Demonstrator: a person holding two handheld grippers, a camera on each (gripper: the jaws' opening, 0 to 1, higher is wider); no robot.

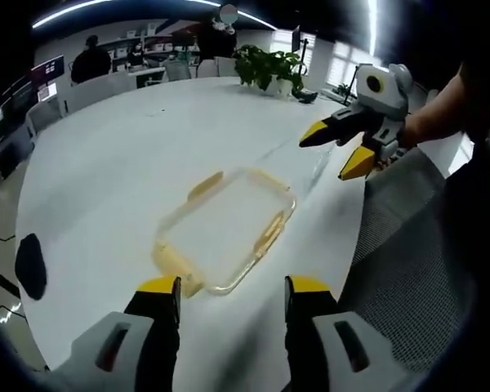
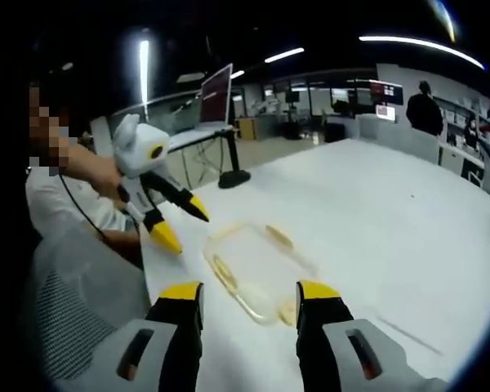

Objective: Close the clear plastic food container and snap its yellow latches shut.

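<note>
A: Left gripper view shows the container (image 1: 227, 230) flat on the white table (image 1: 106, 163), near its edge, lid seemingly on, yellow latches (image 1: 269, 233) sticking outward.

B: And the grippers?

A: The left gripper (image 1: 233, 290) is just before it, jaws apart, empty. The right gripper (image 1: 343, 151) hovers beyond, also apart, holding nothing.

B: The risk?

A: Pressing 1 latch could slide the light box toward the edge if nothing braces it.

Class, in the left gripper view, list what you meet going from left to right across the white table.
Dark object at the table edge → clear food container → right gripper, held above the table's edge.
</note>
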